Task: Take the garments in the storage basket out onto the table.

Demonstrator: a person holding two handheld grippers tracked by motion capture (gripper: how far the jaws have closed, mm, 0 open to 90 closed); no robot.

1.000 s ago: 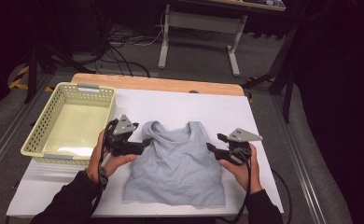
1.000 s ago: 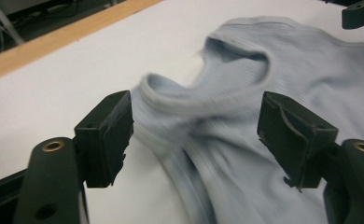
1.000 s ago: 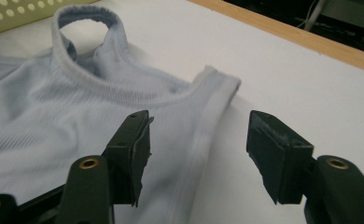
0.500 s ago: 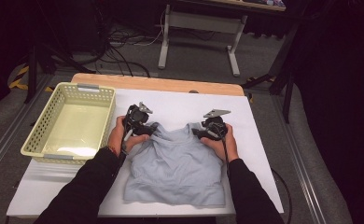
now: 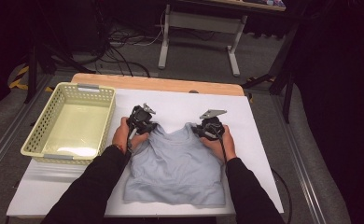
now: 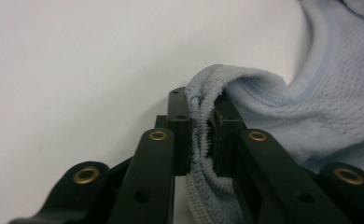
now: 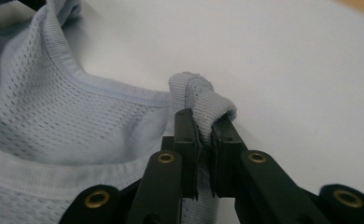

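A light blue mesh tank top [image 5: 175,165] lies flat on the white table [image 5: 180,105], neckline toward the far side. My left gripper [image 5: 148,127] sits at its left shoulder strap [image 6: 203,107]; its jaws have just been closing and now pinch the ribbed strap edge. At the right shoulder strap [image 7: 203,100] my right gripper [image 5: 198,130] has likewise just closed, with the folded strap clamped between its pads. In the gripper views, my left gripper [image 6: 202,126] and right gripper [image 7: 203,140] each hold fabric tight.
A pale yellow plastic basket [image 5: 40,135] stands at the left of the table, nothing visible inside. A wooden table edge [image 5: 171,85] runs along the far side. Cables and a metal stand [image 5: 199,28] lie on the floor beyond.
Both hands moved from the sides of the top inward and away to its shoulder straps. Both sets of jaws closed on the straps.
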